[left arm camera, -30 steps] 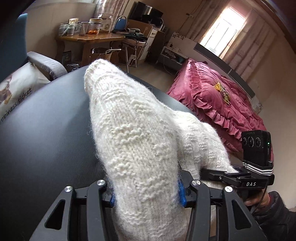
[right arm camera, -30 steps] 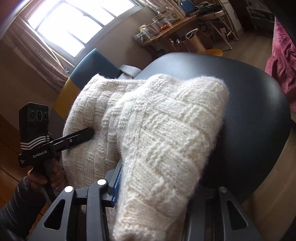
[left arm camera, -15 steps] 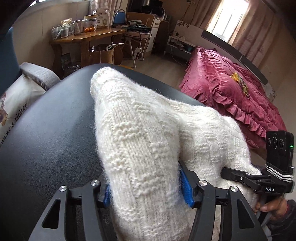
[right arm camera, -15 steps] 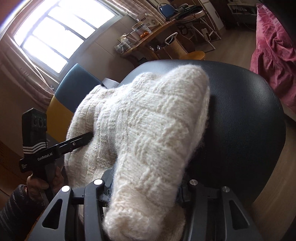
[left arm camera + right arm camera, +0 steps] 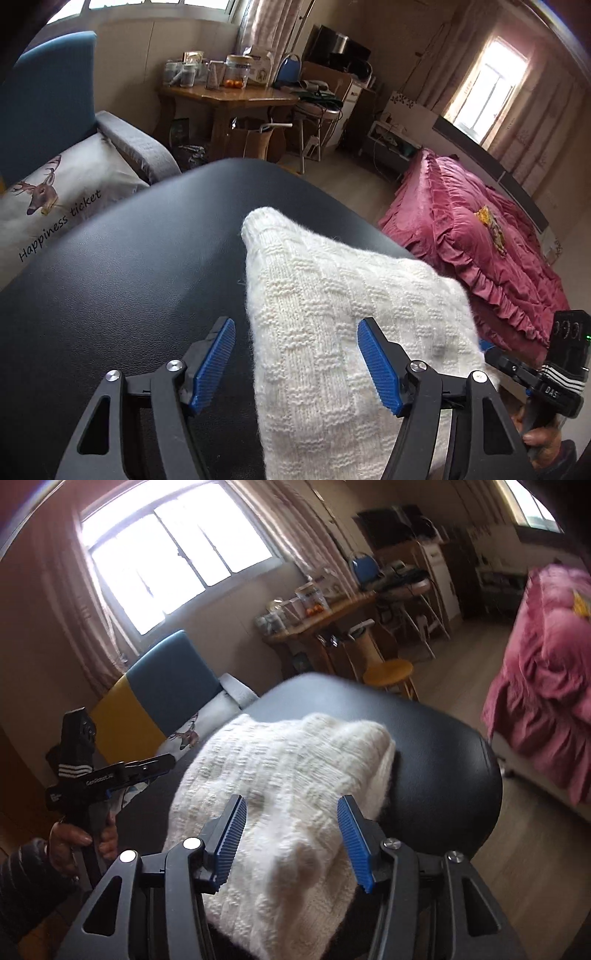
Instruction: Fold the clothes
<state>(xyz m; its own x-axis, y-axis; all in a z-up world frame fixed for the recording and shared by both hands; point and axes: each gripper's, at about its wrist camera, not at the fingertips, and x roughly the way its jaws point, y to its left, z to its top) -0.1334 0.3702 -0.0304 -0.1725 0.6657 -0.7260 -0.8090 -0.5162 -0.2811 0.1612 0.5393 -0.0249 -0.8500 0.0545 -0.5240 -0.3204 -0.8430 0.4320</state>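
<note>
A cream knitted sweater (image 5: 343,325) lies folded on a round black leather table (image 5: 122,266). My left gripper (image 5: 295,354) is open, its blue pads (image 5: 218,358) spread wide at the sweater's near left edge, not gripping it. My right gripper (image 5: 291,834) is open too, its pads (image 5: 354,838) on either side of the sweater's near end (image 5: 291,775), apart from the knit. Each gripper shows in the other's view: the right one at the right edge (image 5: 517,369), the left one at the left (image 5: 147,768).
The black table (image 5: 443,746) has floor beyond its edges. A pink ruffled bed (image 5: 480,240) stands to the right. A blue and grey armchair with a deer cushion (image 5: 51,184) stands to the left. A wooden table with jars (image 5: 225,96) and a stool (image 5: 391,672) stand behind.
Both grippers were shut on raised folds of the sweater and have opened. The sweater has dropped flat onto the table and both grippers have drawn back from it.
</note>
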